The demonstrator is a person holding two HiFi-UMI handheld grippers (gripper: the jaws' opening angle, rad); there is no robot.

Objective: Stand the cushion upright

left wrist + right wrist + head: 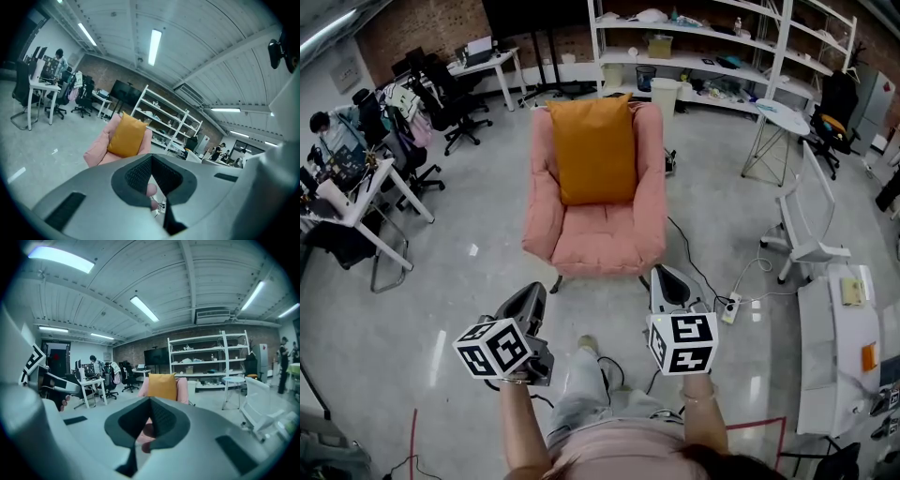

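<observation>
The cushion (595,150), one orange piece, already stands on edge in the single pink armchair (600,246). Its back leans on the backrest and its lower edge sits on the seat. It lies straight ahead of the tools and well apart from them, beyond both sets of tips and roughly on the line between the two. There are two tools. The left gripper (533,290) and the right gripper (666,274) are held side by side in front of the person, each with its jaws pressed together on nothing and both pointing toward the chair. By the look of it the job is done, so the main risk is undoing it. A closed tip pushed into the soft top corner could tip the cushion forward onto the seat, or it may slump by itself if only lightly propped. One power strip (731,307) with its cable lies on the floor just right of the right gripper and could catch a foot.
</observation>
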